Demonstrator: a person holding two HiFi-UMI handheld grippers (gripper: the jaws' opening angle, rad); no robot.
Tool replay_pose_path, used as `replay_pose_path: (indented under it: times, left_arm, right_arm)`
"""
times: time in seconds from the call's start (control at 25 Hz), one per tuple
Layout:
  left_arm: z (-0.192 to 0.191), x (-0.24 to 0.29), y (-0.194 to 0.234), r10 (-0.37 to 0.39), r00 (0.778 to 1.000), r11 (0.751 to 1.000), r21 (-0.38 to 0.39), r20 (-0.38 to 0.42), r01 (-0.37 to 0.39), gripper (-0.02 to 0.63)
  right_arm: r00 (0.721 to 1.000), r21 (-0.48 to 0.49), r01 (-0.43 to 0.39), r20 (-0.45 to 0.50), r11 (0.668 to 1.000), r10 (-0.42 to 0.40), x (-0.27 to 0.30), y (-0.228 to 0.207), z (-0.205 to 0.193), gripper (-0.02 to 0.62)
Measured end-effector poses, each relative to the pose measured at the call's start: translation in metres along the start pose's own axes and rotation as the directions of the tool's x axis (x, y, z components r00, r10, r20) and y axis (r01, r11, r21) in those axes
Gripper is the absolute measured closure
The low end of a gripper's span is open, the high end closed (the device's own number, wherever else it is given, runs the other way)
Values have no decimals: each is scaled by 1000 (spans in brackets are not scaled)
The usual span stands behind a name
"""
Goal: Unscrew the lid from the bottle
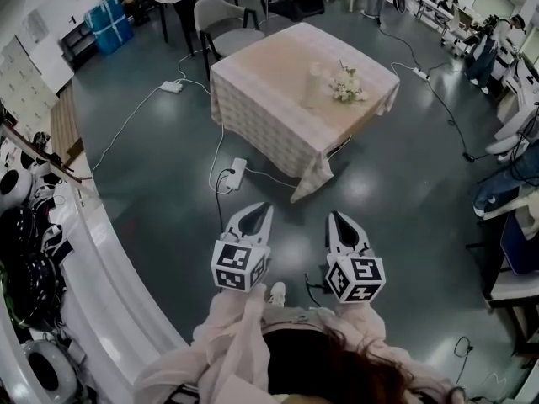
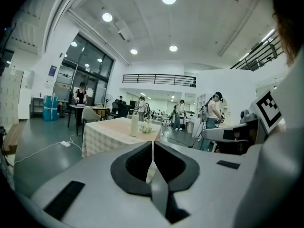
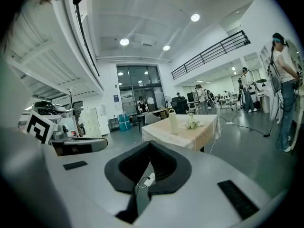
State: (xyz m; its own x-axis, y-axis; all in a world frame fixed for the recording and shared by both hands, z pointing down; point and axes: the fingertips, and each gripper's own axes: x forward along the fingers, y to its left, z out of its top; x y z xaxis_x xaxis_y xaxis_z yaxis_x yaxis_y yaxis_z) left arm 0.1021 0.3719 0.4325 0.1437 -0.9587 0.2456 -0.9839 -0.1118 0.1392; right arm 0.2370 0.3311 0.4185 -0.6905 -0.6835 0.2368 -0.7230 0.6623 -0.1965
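**A:** The left gripper has its jaws pressed together with nothing between them. The right gripper is the same, closed and empty. The person holds them side by side, low over the floor.

**B:** And the bottle?

**A:** Well apart from both. The bottle stands upright on the table, toward the right side of the top and just beside a small bunch of flowers.

**B:** How would you expect it to handle?

**A:** It is tall, narrow and pale, so I judge it light and easy to tip. The wall looks smooth, perhaps slippery. I cannot tell whether it is plastic or glass. I would clamp the body around the middle with one gripper and take the lid at its sides with the other. The jaws must open first.

**B:** What about the surface?

**A:** A checked cloth covers the table and hangs down its sides. Being soft, it may slide or bunch if the bottle gets dragged.

**B:** And the room?

**A:** The floor is dark and glossy. A power strip and white cables lie between the person and the table, something to step over. Beyond the table is a grey chair, and people work at the right edge of the hall.
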Motion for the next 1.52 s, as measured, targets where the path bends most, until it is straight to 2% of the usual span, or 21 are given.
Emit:
replay_pose_path:
  times: [0.24, 0.44, 0.92, 1.2, 1.52]
  left_arm:
    - [0, 14, 23, -10, 1000, 1000, 2, -5, 10, 571]
    - [-10, 11, 27, -14, 1000, 1000, -15, -28, 13, 571]
    - [-19, 17, 55, 37, 998, 998, -45, -57, -39, 571]
    - [-2, 53, 79, 57, 997, 998, -30, -46, -58, 571]
    - [20, 115, 103, 70, 996, 997, -10, -52, -70, 571]
  right_arm:
    - [1000, 16, 9, 1, 1000, -9, 26, 3, -3, 581]
    - [1000, 32, 17, -14, 999, -17, 31, 5, -9, 581]
    - [999, 32, -16, -35, 999, 17, 67, 6, -8, 581]
    - [999, 20, -38, -27, 999, 39, 112, -8, 8, 581]
    - [998, 30, -42, -37, 999, 43, 175, -46, 28, 581]
